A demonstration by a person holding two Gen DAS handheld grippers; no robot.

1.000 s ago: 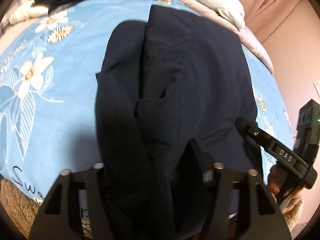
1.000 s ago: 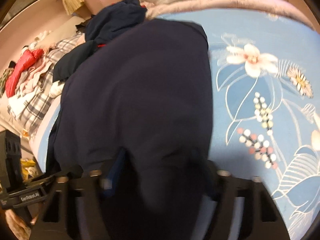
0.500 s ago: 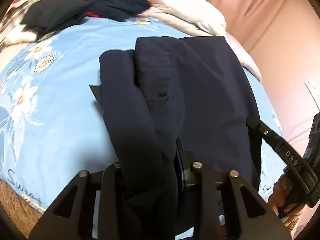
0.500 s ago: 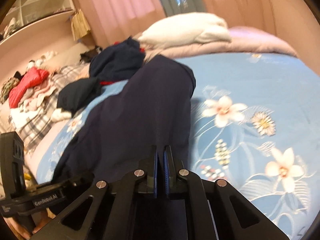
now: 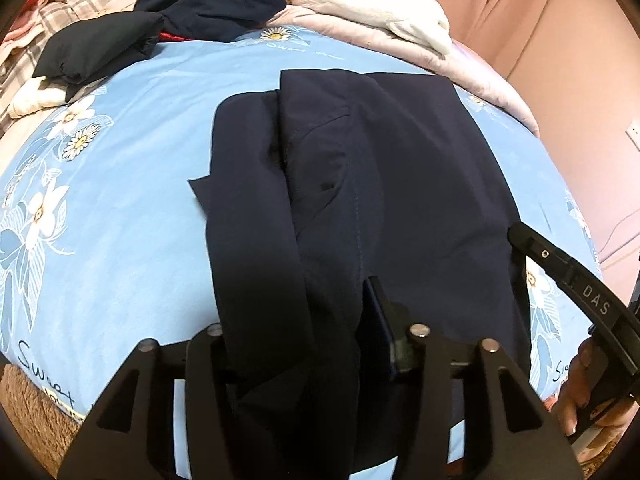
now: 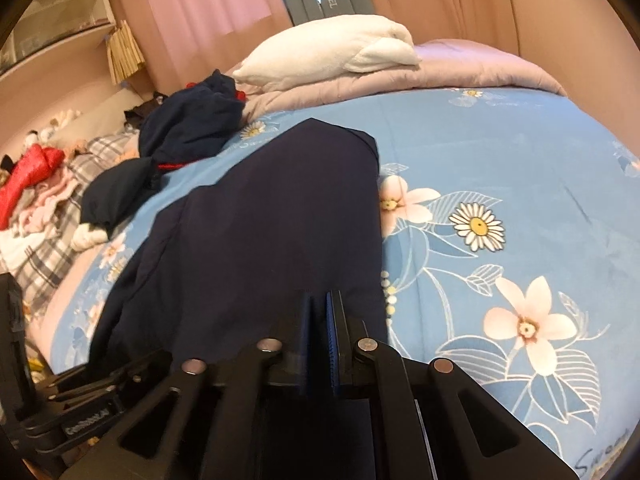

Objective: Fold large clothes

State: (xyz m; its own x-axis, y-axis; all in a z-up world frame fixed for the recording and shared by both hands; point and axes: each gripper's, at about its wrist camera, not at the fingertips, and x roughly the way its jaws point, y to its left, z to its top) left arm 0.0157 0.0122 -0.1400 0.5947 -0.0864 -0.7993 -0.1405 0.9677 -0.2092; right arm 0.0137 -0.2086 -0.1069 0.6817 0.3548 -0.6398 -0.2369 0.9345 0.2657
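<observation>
Dark navy trousers (image 5: 384,184) lie lengthwise on the blue floral bedspread (image 5: 120,208), folded leg over leg, waist end far, hem end near. They also show in the right wrist view (image 6: 260,232). My left gripper (image 5: 320,344) is closed on a bunched fold of the near trouser end; the cloth hides its left finger. My right gripper (image 6: 319,320) sits over the near right edge of the trousers, its blue pads (image 6: 332,340) almost together with nothing visible between them. The right gripper's body shows at the right of the left wrist view (image 5: 576,284).
A heap of dark clothes (image 5: 168,16) lies at the far left of the bed, also in the right wrist view (image 6: 176,148). A white pillow (image 6: 332,52) rests on a mauve quilt (image 6: 460,68) at the head. Plaid and red garments (image 6: 28,172) lie far left. Pink curtains stand behind.
Both cameras have pulled back and tilted up, showing the trousers stretched flat. My right gripper, wide around cloth a second ago, is now shut and clear of it. The left still holds the fold.
</observation>
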